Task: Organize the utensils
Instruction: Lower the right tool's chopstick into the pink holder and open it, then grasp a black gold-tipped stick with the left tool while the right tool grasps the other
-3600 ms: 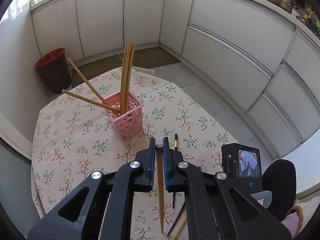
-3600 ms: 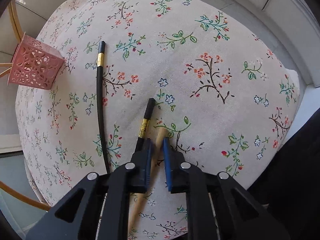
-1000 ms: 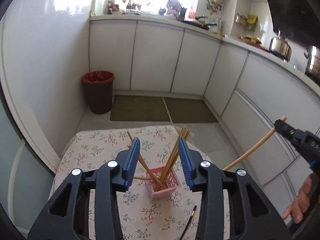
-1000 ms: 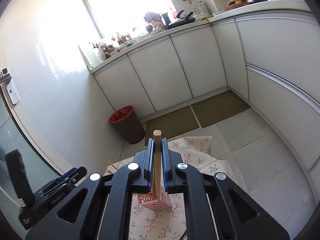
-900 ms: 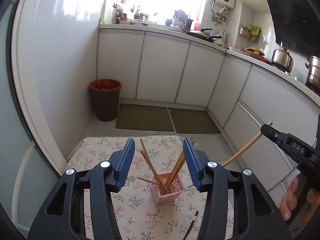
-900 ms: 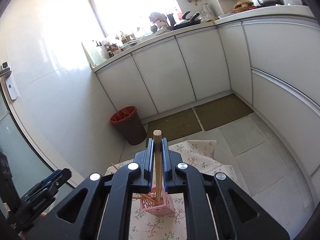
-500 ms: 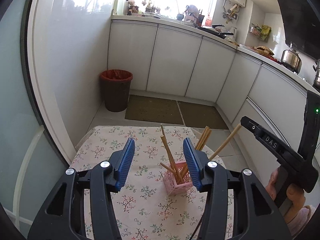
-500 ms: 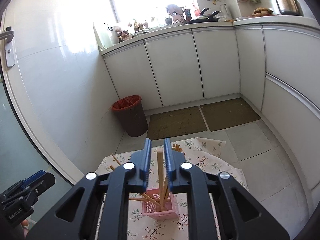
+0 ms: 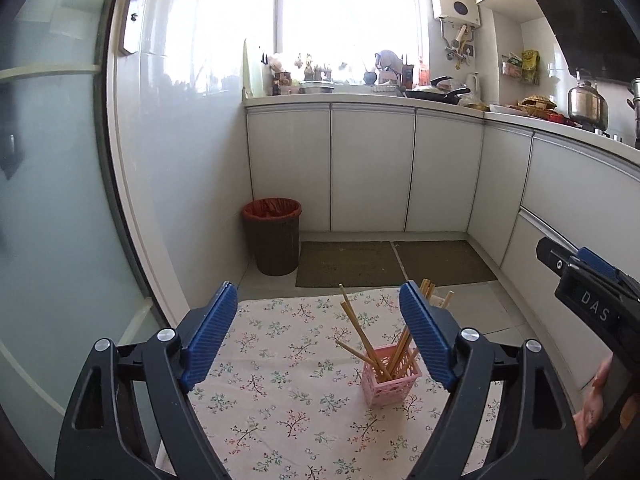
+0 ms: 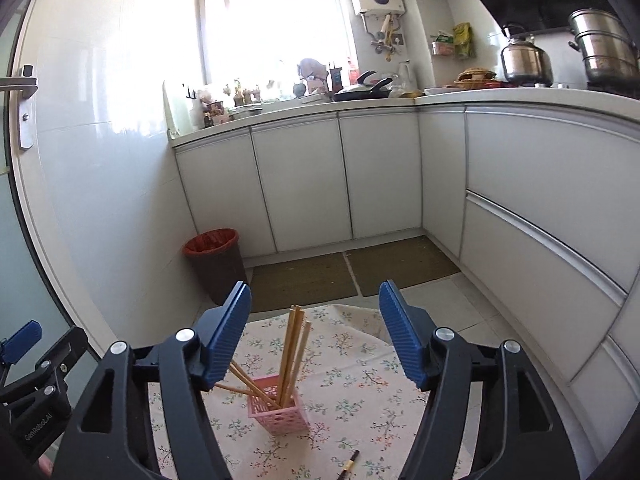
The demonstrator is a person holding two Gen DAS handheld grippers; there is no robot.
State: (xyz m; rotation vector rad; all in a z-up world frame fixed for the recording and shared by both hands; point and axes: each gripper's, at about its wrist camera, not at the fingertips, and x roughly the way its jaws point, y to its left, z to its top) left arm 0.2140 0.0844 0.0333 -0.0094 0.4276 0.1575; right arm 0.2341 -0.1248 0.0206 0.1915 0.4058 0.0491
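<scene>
Both hand-held grippers empty; chopsticks lean upright in basket.

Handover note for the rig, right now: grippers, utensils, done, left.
Left gripper: open, nothing between its jaws, which have just been opening.
Right gripper: open and empty too, jaws just opened after letting a wooden chopstick go.
Pink basket stands on the floral tablecloth, with the wooden chopsticks in it, leaning at different angles.
Done: the wooden ones in view are in the basket.
Left: a black chopstick lies on the cloth near the basket; pick it up and drop it in.
</scene>
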